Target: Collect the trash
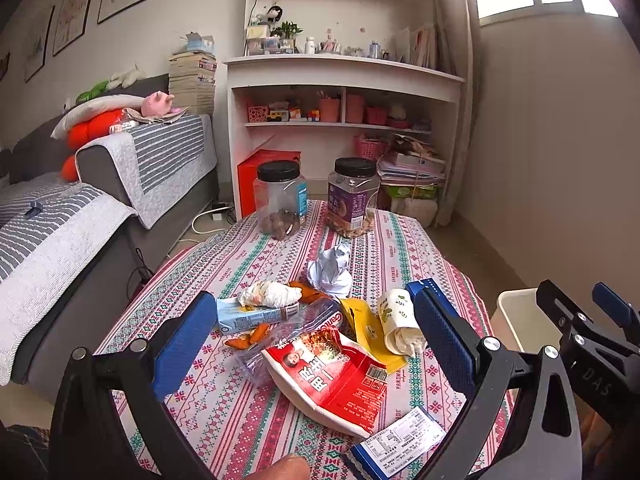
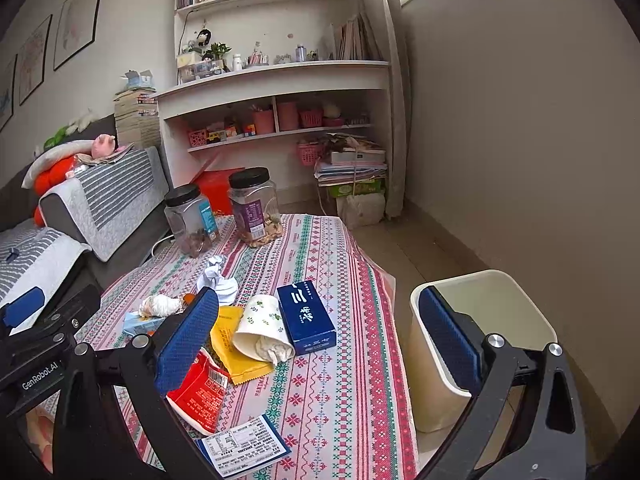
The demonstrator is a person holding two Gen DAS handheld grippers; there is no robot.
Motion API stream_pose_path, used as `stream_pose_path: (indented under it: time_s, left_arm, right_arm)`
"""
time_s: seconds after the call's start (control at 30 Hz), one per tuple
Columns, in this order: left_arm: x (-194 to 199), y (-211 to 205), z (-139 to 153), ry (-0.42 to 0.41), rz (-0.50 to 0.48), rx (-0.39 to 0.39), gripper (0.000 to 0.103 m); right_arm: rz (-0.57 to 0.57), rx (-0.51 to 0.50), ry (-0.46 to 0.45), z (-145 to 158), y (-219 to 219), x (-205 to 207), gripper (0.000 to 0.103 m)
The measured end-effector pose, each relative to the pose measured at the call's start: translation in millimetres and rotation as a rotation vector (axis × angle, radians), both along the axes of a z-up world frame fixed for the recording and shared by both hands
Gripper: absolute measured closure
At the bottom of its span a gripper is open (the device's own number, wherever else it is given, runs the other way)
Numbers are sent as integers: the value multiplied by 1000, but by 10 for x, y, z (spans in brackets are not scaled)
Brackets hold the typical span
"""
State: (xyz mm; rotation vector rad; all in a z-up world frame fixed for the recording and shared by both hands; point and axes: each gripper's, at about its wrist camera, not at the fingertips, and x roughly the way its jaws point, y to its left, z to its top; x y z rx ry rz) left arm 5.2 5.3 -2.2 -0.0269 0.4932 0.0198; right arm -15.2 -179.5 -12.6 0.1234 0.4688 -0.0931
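Right wrist — whole trash bin point(image 2: 484, 344)

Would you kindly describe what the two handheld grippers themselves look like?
Both the left gripper and right gripper have black frames with curved arms, silver round bolts at the joints, and flat blue fingers with a dotted, textured face. White lettering reading GenRobot.AI marks the left gripper's body in the right wrist view. No cables or sleeves show.

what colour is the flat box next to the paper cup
Dark blue box with white lettering, clearest in the right wrist view.
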Motion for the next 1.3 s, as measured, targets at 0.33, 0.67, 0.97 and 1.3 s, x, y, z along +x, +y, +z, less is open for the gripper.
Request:
stream_pose_path:
  time_s: [0.33,0.67,0.97,1.3]
  left_arm:
    - [-27,-19,8,-12,-1,12,7]
    - [-27,-32,18,-9,0,8,7]
    - [-22,-4,11,-6,1,5,7]
    - [-24,10,7,-4,2,3,7]
  right_arm:
    - [-1,4,1,-4,-23,6,7]
    - [-1,4,-2,-10,-20,6,7]
    - [-2,3,-3,-14,-23,3,7]
    - [-1,4,-4,-15,-25,3,7]
